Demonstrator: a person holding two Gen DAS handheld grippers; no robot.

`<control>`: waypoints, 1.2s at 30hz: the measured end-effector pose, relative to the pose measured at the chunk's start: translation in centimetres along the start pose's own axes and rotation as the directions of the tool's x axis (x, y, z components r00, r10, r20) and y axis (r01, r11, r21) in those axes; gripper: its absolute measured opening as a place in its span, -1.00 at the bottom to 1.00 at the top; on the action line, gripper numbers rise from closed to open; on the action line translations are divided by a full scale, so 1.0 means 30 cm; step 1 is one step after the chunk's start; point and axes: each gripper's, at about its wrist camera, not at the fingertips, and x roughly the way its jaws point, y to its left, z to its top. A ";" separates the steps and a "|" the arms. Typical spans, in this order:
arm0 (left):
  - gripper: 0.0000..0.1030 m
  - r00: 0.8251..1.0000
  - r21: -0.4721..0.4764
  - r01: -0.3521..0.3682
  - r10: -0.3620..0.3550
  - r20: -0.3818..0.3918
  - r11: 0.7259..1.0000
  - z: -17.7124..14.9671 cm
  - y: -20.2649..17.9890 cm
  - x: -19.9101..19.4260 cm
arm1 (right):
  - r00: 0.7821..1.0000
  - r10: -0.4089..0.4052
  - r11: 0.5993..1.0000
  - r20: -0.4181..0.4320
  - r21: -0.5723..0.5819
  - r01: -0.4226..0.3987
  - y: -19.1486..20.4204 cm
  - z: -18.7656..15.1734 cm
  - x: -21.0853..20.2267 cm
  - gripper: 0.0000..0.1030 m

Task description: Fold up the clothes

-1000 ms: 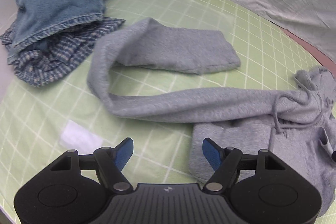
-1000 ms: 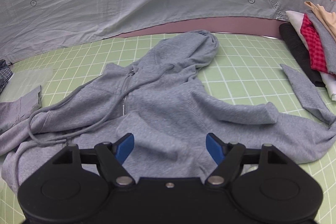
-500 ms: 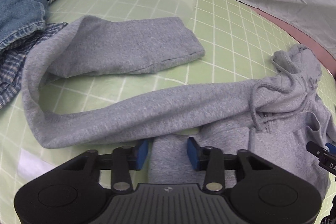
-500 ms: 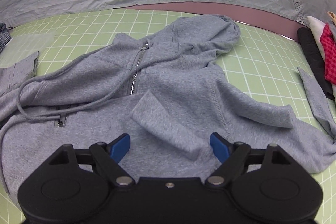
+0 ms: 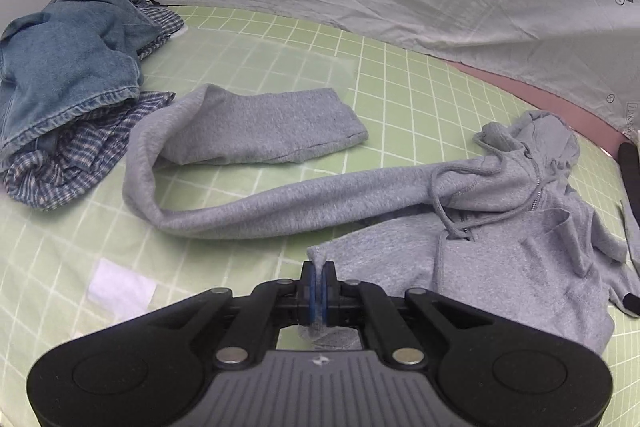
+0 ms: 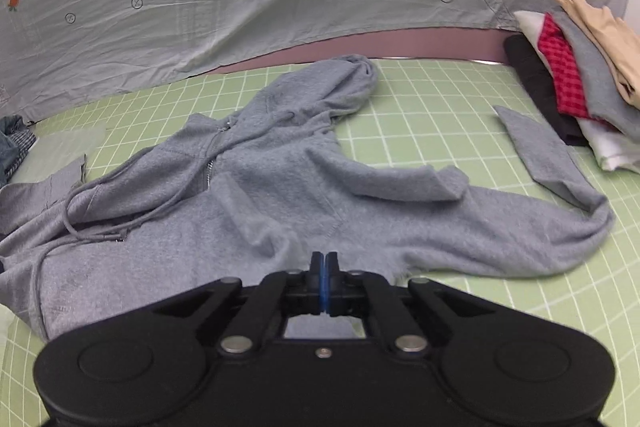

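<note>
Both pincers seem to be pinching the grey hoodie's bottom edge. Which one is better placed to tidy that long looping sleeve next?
Probably the left gripper. It is shut on the grey hoodie near the looping sleeve. The right gripper is farther away.

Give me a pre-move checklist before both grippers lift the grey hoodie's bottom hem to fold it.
1. Left gripper shut on the grey hoodie hem: ok, fabric is pinched between the blue pads.
2. Right gripper shut on the hem: ok; jaws are closed with grey fabric at them.
3. Left sleeve straightened: not ok; it loops out and doubles back toward the denim pile.
4. Right sleeve straightened: not ok; it bends back by the folded stack.
5. Drawstring tucked away: not ok; it trails across the front.
6. Zipper fully closed: cannot tell.
</note>
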 end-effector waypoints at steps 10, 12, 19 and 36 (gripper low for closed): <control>-0.96 0.999 0.044 -0.033 0.034 -0.027 0.999 -0.199 -0.044 -0.071 | 0.999 0.032 0.998 0.000 -0.053 -0.032 0.024 -0.110 -0.049 0.23; -0.95 0.998 0.015 -0.037 0.038 -0.040 0.999 -0.213 -0.033 -0.066 | 0.999 0.035 0.996 0.004 -0.081 -0.035 0.034 -0.121 -0.048 0.72; -0.94 0.997 -0.004 -0.046 0.046 -0.061 0.999 -0.170 -0.014 -0.030 | 0.999 0.028 0.994 0.037 -0.103 -0.024 0.075 -0.065 0.009 1.00; -0.92 0.986 0.044 -0.061 0.067 -0.152 0.997 -0.092 -0.008 0.104 | 0.992 0.064 0.977 -0.110 -0.195 -0.084 0.234 0.078 0.269 -0.07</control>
